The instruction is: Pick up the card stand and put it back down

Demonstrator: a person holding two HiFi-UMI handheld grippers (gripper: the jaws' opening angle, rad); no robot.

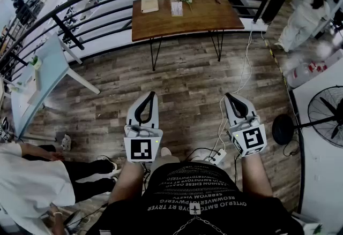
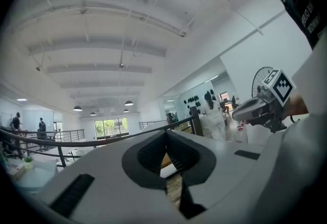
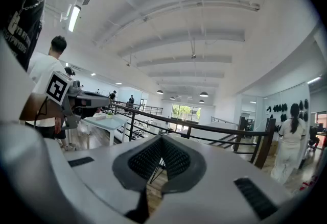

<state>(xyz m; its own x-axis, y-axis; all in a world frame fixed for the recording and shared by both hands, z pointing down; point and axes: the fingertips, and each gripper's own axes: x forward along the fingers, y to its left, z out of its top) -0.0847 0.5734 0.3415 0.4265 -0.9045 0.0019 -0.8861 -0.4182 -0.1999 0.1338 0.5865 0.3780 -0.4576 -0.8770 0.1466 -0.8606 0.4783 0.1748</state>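
Both empty and closed, left tongs (image 1: 151, 95) and right tongs (image 1: 228, 96) hover low centre; card stand (image 1: 176, 8) on upper-centre tabletop (image 1: 161, 28) is well apart, so approach probably comes first.

I wore a black T-shirt (image 1: 195, 188) with white lettering, and my left gripper (image 1: 151, 94) and right gripper (image 1: 228, 96) were white, black-padded, each bearing a black-and-white marker cube (image 1: 142, 149).

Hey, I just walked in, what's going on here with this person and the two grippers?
A person stands holding a gripper in each hand. The left gripper and right gripper are both shut with nothing in them, pointing roughly level toward the wooden table ahead. The card stand sits untouched on that table, well beyond both grippers, so the pick-up hasn't started.
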